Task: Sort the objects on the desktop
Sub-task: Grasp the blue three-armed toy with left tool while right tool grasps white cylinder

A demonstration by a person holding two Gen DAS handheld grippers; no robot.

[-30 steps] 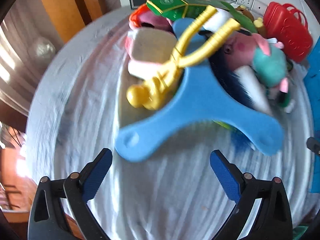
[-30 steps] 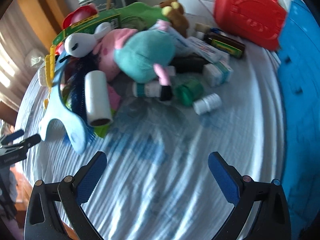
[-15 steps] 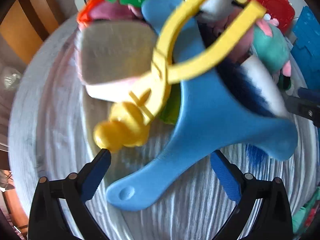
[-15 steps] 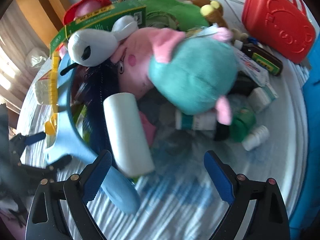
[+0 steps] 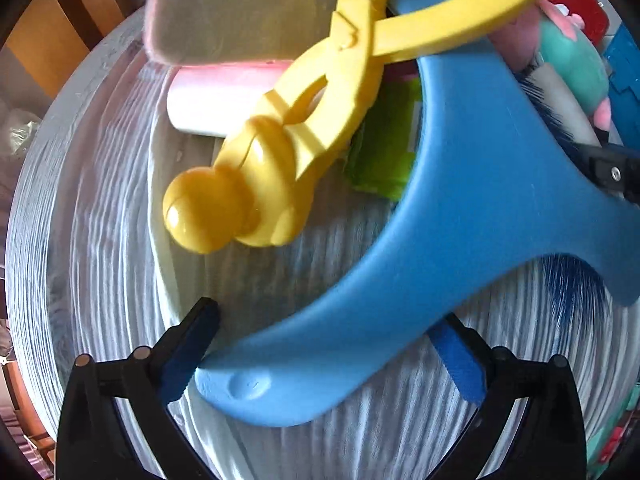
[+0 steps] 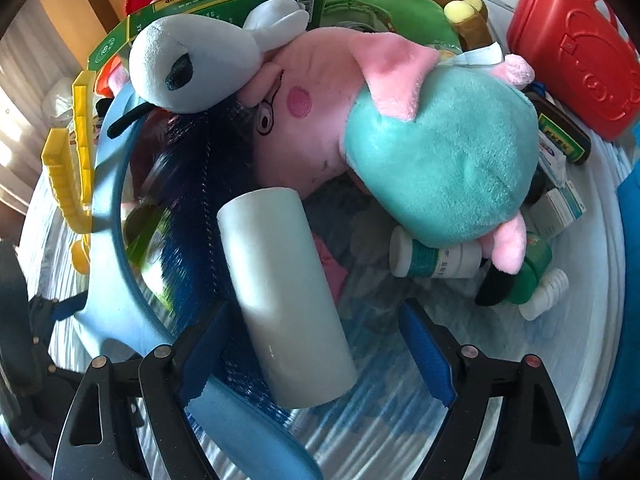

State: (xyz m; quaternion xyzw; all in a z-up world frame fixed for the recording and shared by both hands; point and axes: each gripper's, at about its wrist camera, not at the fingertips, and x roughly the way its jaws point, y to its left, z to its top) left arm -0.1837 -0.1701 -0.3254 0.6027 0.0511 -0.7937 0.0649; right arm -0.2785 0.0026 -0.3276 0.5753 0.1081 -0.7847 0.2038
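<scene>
A curved blue plastic brush (image 5: pixel 460 240) with dark blue bristles lies on the white-clothed table, its handle end between the open fingers of my left gripper (image 5: pixel 332 344). Yellow duck-shaped tongs (image 5: pixel 288 160) lie across it. In the right wrist view the same blue brush (image 6: pixel 116 264) curves down the left, and a white cylinder (image 6: pixel 284 300) lies between the open fingers of my right gripper (image 6: pixel 316 344). A pink and teal plush pig (image 6: pixel 400 152) lies just beyond. Neither gripper grips anything.
The pile also holds a white plush (image 6: pixel 192 68), a green box (image 6: pixel 224 4), a green plush, a brown bear, small medicine bottles (image 6: pixel 436 256) and boxes. A red plastic case (image 6: pixel 576 52) stands back right. A blue bin (image 6: pixel 628 280) borders the right edge. A pink-edged sponge block (image 5: pixel 240 8) lies behind the tongs.
Both grippers have moved forward into the pile. The blue brush handle now sits between my left fingers, and the white cylinder between my right fingers. Both stay open.
</scene>
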